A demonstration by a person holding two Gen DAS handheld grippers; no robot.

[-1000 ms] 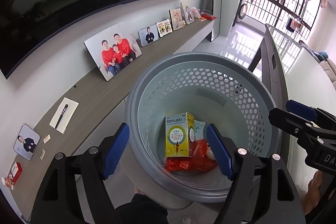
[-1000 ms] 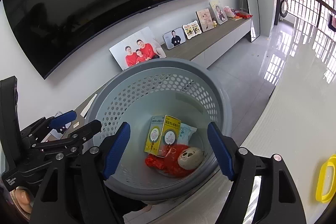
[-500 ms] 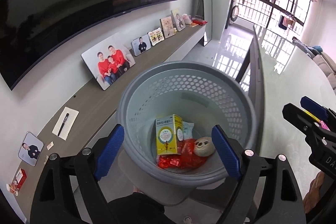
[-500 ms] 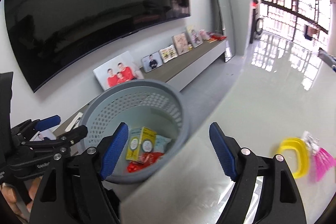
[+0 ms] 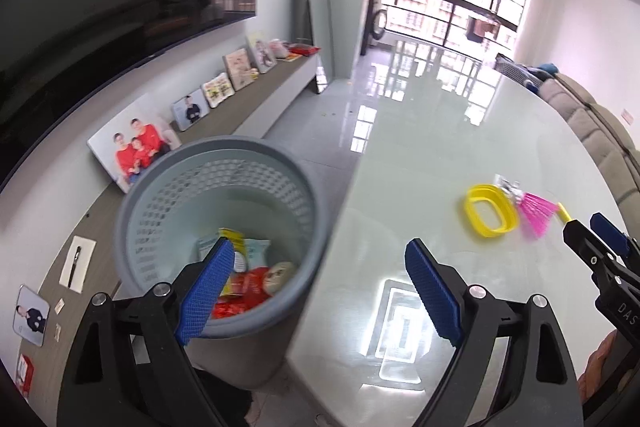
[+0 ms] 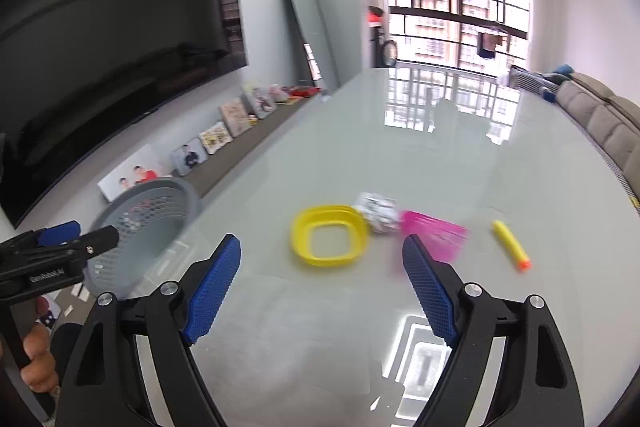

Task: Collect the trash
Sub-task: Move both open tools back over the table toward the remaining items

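A grey perforated trash basket point(image 5: 160, 195) stands beside the glass table's left edge and holds a yellow box point(image 5: 236, 239), red wrapper point(image 5: 244, 287) and a round item. It also shows in the right wrist view point(image 6: 160, 195). On the table lie a yellow ring-shaped lid point(image 6: 328, 233), a crumpled silver wrapper point(image 6: 378, 211), a pink brush-like piece point(image 6: 434, 233) and a yellow foam dart point(image 6: 512, 245). My left gripper point(image 5: 320, 287) is open and empty over the basket's right rim. My right gripper point(image 6: 320, 291) is open and empty, above the table short of the lid.
The pale glass table point(image 6: 440, 147) stretches far ahead. A low TV console point(image 5: 248, 107) with photo frames runs along the left wall under a large TV point(image 6: 100, 67). A sofa point(image 6: 600, 119) lines the right side.
Both grippers swung right, away from above the basket toward the table. The lid, wrapper, pink piece and dart came into view. Both stayed open.
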